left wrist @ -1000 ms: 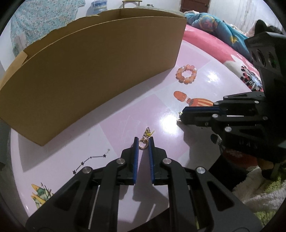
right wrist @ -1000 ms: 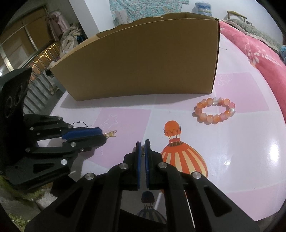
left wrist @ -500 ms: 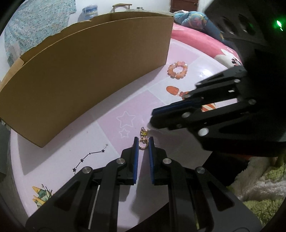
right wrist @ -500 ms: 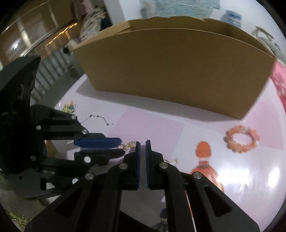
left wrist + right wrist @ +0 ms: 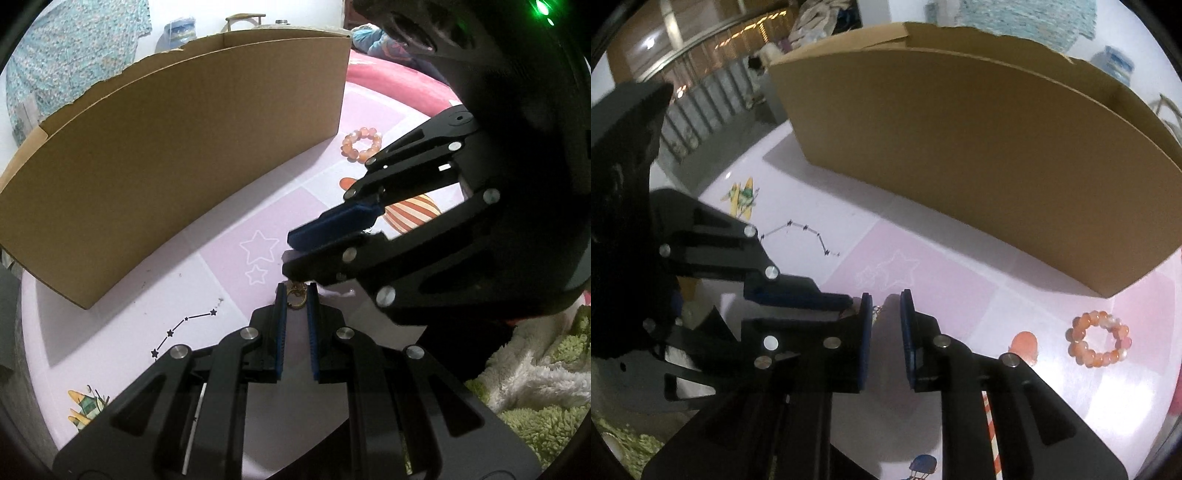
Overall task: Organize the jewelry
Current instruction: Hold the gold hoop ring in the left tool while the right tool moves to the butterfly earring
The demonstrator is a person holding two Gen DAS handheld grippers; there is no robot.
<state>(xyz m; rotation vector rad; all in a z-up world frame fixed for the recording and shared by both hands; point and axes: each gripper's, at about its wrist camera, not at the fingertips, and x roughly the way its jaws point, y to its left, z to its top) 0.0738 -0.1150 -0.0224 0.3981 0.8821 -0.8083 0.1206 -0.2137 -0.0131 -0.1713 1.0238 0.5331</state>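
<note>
Item 1: small gold charm (image 5: 296, 297), pinched at the tips of the left gripper (image 5: 295, 295), held up for handover. Right gripper (image 5: 884, 301) jaws just parting, nothing between them. Item 2: orange bead bracelet (image 5: 1099, 338) on table (image 5: 960, 280), beside cardboard box (image 5: 979, 184).

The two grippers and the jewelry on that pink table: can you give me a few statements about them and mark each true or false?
1. The left gripper holds a small gold trinket between its tips. True.
2. The bead bracelet lies inside the cardboard box. False: it lies on the table, outside the box.
3. The right gripper is clamped on the bracelet. False: its jaws have just been opening, with nothing pressed between them.
4. The two grippers' tips are close together. True.
</note>
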